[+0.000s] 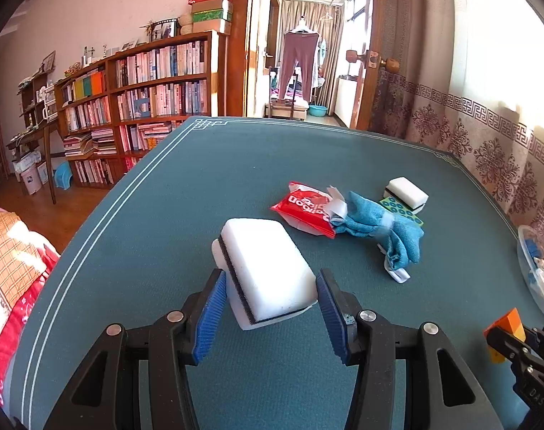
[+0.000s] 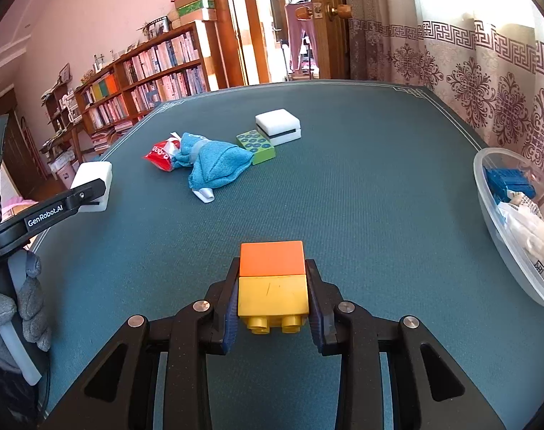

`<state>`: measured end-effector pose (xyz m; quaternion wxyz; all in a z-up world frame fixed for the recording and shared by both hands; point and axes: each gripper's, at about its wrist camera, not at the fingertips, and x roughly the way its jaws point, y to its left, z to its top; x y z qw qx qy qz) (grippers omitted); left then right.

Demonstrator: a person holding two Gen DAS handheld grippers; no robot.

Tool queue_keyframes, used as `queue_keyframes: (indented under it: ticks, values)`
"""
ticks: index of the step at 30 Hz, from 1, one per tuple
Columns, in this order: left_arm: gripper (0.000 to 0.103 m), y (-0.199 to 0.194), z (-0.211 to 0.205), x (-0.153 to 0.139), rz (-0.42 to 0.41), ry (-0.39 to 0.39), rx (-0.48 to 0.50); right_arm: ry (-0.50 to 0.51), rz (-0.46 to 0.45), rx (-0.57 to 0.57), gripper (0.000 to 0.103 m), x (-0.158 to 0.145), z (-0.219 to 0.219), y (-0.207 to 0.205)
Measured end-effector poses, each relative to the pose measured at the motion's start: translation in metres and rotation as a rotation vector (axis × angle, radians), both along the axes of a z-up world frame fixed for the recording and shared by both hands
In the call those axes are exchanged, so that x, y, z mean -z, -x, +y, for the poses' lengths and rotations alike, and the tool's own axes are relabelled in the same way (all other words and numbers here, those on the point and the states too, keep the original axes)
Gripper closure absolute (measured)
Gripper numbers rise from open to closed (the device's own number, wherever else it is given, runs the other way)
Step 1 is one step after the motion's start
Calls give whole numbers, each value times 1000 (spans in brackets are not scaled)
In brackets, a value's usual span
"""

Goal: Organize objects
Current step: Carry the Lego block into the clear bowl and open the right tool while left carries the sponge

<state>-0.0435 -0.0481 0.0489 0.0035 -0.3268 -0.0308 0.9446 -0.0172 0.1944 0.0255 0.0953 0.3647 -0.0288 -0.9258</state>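
My left gripper (image 1: 270, 274) is shut on a white sponge with a dark stripe (image 1: 264, 251), held above the green table mat (image 1: 186, 186). The right wrist view shows that sponge (image 2: 92, 177) at the left, in the left gripper (image 2: 92, 195). My right gripper (image 2: 272, 263) is shut on a toy block stack, orange (image 2: 272, 258) over yellow (image 2: 272, 295), studs facing the camera. The orange block (image 1: 506, 326) and the right gripper (image 1: 522, 353) also show at the lower right of the left wrist view.
On the mat lie a red packet (image 2: 159, 156), a crumpled blue cloth (image 2: 214, 161), a green dotted block (image 2: 255, 145) and a second white sponge (image 2: 279, 125). A clear plastic bowl (image 2: 486, 186) with blue and white items sits at the right edge. A grey-gloved hand (image 2: 28, 308) is at the left.
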Motion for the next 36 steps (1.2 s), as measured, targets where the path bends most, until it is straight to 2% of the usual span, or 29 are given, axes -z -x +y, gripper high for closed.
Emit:
queue_keyframes:
  ticks: [14,22,30,36]
  values:
    - [49,-14,64,-22,26,7,161,46,28,103,70,-7,58,-17]
    - [49,-14,105,-27,14,13,244,85,64,191,70,-15,103,-27]
    - [49,-14,148,-33,12,17,327,114,155,280,70,-44,148,-25]
    - [49,-10,175,-36,-9,0,380,108,214,378,70,-58,182,-7]
